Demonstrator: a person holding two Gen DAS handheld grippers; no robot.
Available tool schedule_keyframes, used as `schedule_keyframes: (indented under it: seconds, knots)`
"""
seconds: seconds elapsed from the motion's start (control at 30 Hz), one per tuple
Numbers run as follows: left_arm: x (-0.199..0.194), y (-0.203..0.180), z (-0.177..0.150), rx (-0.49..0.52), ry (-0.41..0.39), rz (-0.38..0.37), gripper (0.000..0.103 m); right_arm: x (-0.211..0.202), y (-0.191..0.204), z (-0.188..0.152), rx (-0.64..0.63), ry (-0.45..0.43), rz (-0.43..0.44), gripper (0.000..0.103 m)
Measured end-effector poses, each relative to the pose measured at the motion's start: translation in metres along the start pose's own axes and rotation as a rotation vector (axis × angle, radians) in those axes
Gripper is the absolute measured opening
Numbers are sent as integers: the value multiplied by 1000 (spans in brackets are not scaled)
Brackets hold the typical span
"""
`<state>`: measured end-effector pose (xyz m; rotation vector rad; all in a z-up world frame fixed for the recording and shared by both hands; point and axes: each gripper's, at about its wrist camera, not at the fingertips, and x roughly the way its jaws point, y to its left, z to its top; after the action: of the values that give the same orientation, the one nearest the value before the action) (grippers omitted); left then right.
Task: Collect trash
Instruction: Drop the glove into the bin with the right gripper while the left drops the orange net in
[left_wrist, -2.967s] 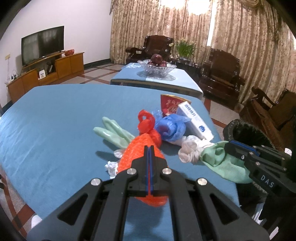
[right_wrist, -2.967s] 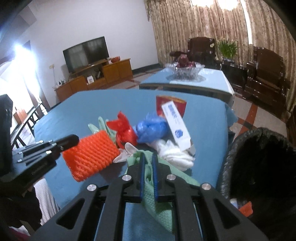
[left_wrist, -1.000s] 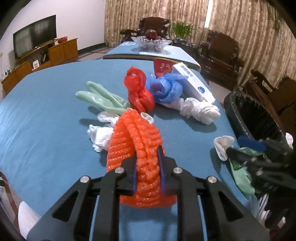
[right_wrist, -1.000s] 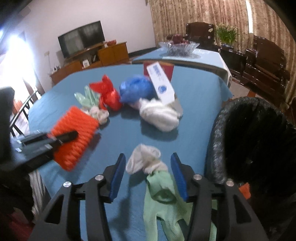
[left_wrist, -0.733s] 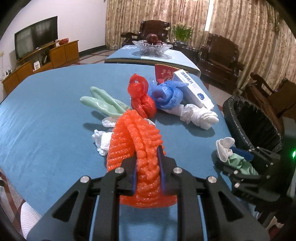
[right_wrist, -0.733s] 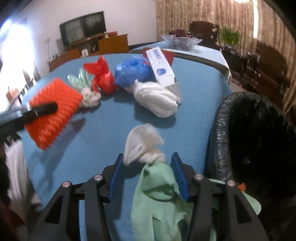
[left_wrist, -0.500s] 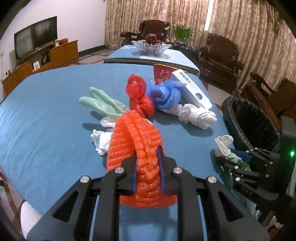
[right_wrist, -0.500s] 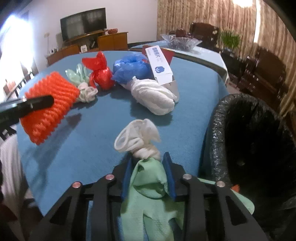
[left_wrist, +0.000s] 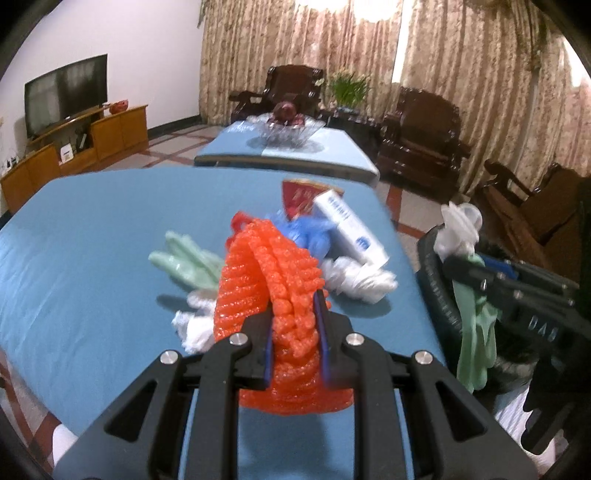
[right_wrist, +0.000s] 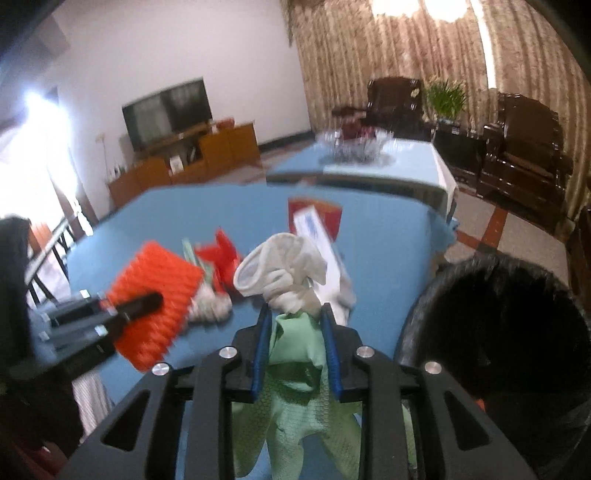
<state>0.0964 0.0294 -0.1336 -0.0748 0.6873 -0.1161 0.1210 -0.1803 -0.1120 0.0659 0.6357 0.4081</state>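
Right gripper (right_wrist: 295, 347): pinching green rubber glove (right_wrist: 306, 398) with its white lining, lifted beside black trash bin (right_wrist: 498, 332); dangling fingers risk snagging rim. Left gripper (left_wrist: 295, 332): clamping orange foam net (left_wrist: 273, 280) above blue table (left_wrist: 92, 240).

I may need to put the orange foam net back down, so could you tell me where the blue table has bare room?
The blue table is bare across its whole left half, from the pale green glove out to the left edge, and along the far edge behind the red packet. It is crowded from the blue bag and white box towards the black bin.
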Motion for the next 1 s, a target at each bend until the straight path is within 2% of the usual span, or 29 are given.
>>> schedule_keyframes:
  seconds: [0.3,0.47,0.73,1.0]
  knots:
    - [-5,-48,37,61,-68,-107,17,-44,-33,34,71,-102,-39,26]
    - [4,-84,51,95,-84,-174,17,-70,-66,39,107,-134,-120,26]
    - [25,-149,62,155,-86,-278,17,-100,-126,31,180,-147,-250,26]
    - [56,-203,64,174,-50,-374,17,-104,-181,18,252,-136,-360,27]
